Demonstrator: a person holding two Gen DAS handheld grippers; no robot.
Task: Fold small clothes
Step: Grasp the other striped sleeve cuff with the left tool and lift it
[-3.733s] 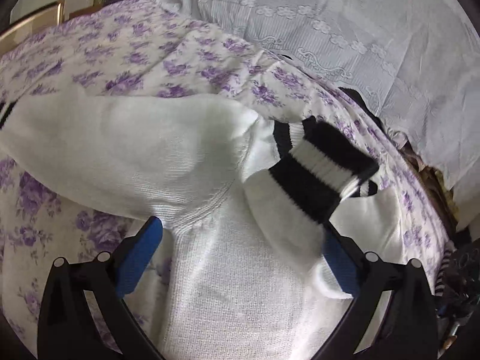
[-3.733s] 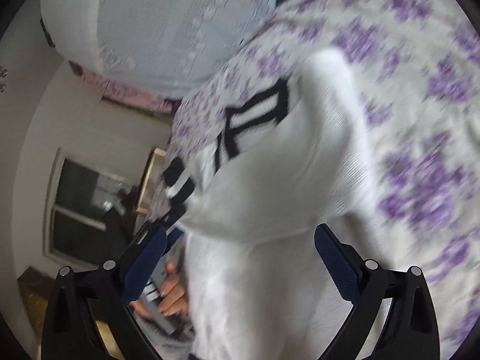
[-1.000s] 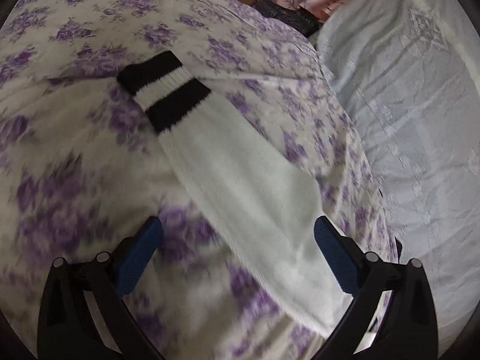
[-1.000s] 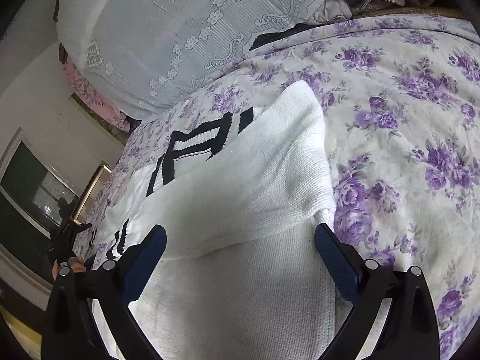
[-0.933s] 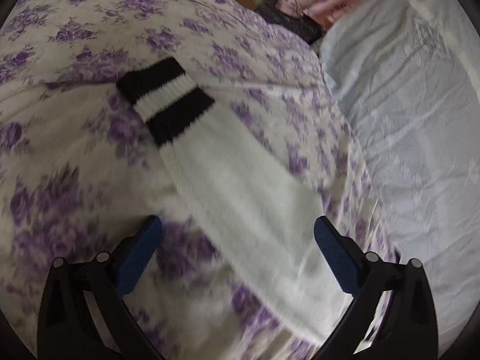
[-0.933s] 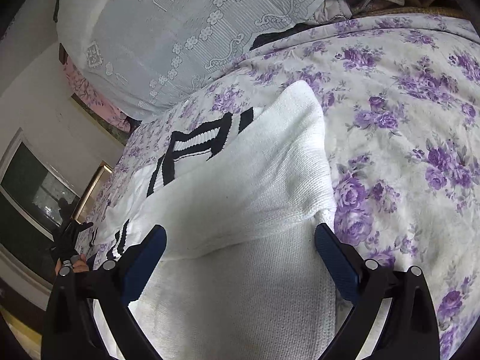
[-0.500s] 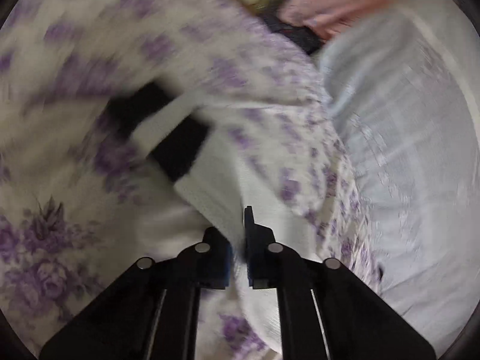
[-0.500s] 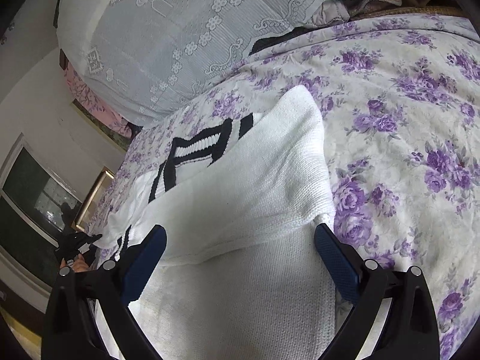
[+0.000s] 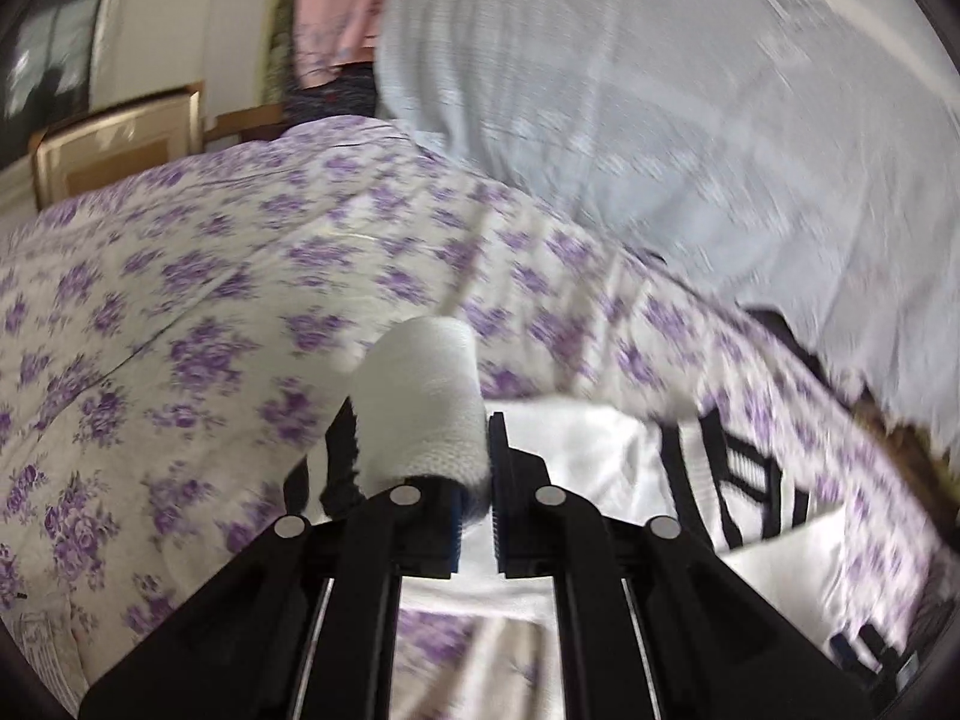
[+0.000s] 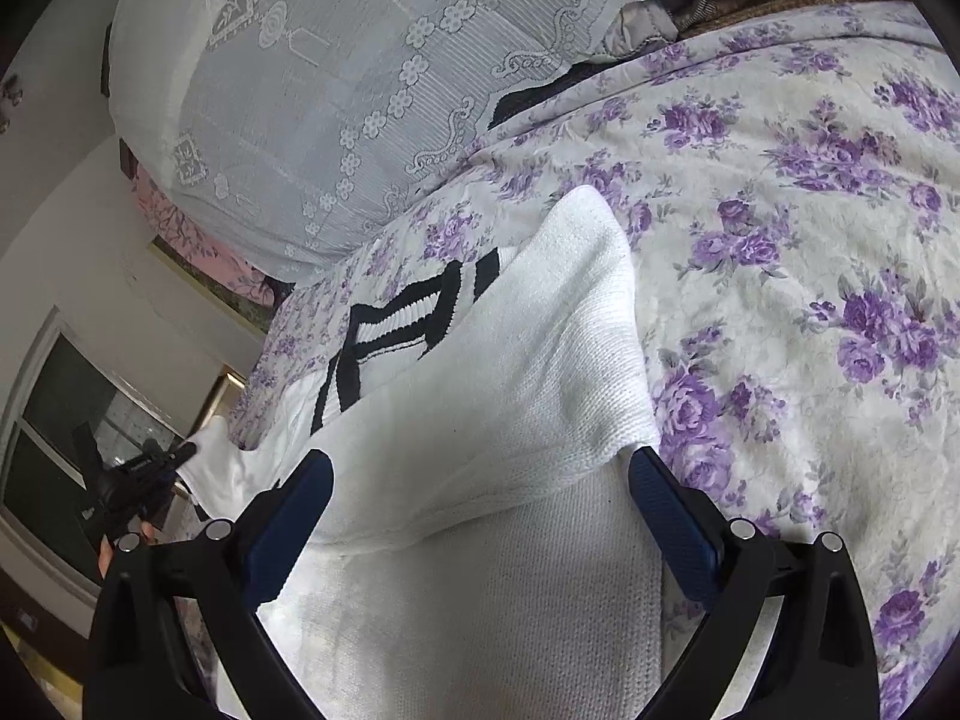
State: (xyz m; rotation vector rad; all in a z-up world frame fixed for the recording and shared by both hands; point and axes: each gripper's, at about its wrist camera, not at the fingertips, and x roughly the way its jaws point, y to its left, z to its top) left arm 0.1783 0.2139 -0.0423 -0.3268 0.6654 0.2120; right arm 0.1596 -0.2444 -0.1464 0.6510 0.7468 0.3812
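- Left wrist view: left gripper point(image 9: 474, 480) clamped on the white sleeve point(image 9: 423, 402) of the sweater point(image 9: 588, 450), lifted above the floral bedspread point(image 9: 180, 312). The jaws have just been closing with the sleeve between them. Lace cover point(image 9: 660, 120) behind; picture blurred, cuff half hidden.
- Right wrist view: right gripper point(image 10: 480, 516) with fingers wide apart over the folded sweater point(image 10: 480, 420) on the bedspread point(image 10: 810, 240); pressing or hovering, cannot tell. Striped collar point(image 10: 408, 318) partly covered by the folded sleeve.

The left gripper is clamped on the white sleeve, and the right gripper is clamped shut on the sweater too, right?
Not quite. The right gripper is open, its jaws apart over the white sweater, as the right wrist view shows. The left gripper is clamped on the sleeve.
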